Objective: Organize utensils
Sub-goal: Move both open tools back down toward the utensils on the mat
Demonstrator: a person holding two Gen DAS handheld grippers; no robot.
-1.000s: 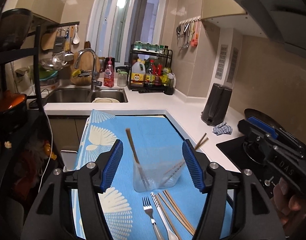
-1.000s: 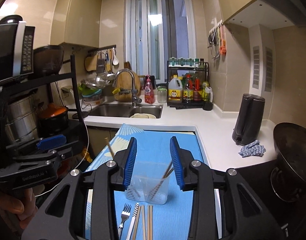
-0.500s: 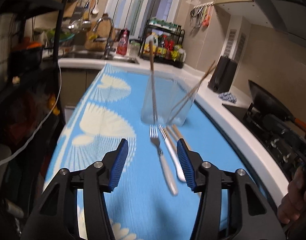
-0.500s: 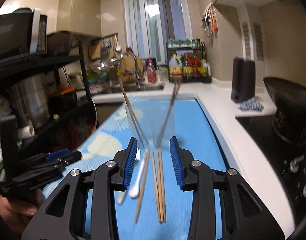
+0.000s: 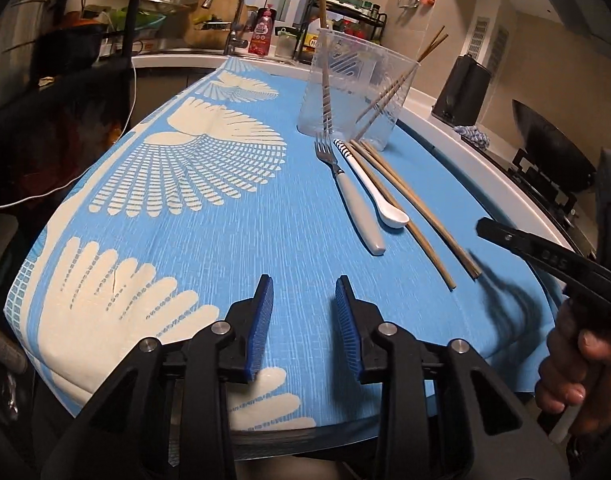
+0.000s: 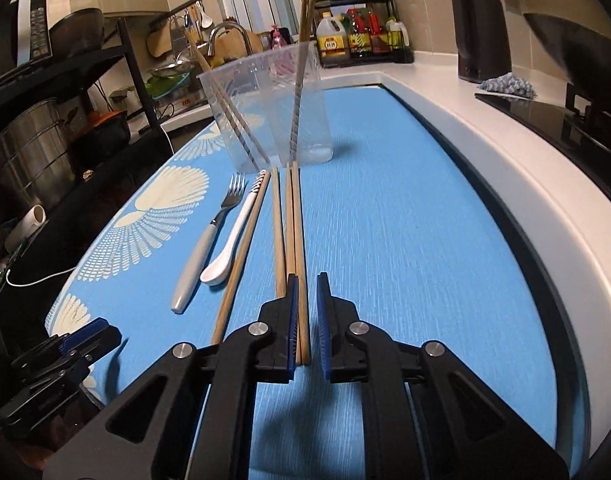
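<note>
A clear plastic cup (image 5: pixel 357 92) (image 6: pixel 265 112) stands on the blue patterned cloth (image 5: pixel 185 208) with chopsticks leaning inside it. In front of it lie a fork (image 5: pixel 353 204) (image 6: pixel 201 252), a white spoon (image 5: pixel 385 204) (image 6: pixel 225 256) and several loose chopsticks (image 5: pixel 417 216). My right gripper (image 6: pixel 307 278) is low over the cloth and its jaws are closing. A pair of chopsticks (image 6: pixel 299 240) lies between them, against the left pad, with a thin gap at the right pad. My left gripper (image 5: pixel 304 280) hovers nearer the cloth's front edge, left of the fork's handle. Its jaws are closing on nothing.
A black kettle (image 5: pixel 461 88) (image 6: pixel 481 40) and a rag stand on the white counter to the right. A wok (image 5: pixel 553 140) sits on the black hob (image 6: pixel 545 120). A dark rack with pots (image 6: pixel 45 144) is on the left. The sink tap (image 5: pixel 233 12) is at the back.
Both grippers came down from above the cup to just over the cloth. Both pairs of jaws narrowed, and the right ones now flank the near ends of a chopstick pair.
</note>
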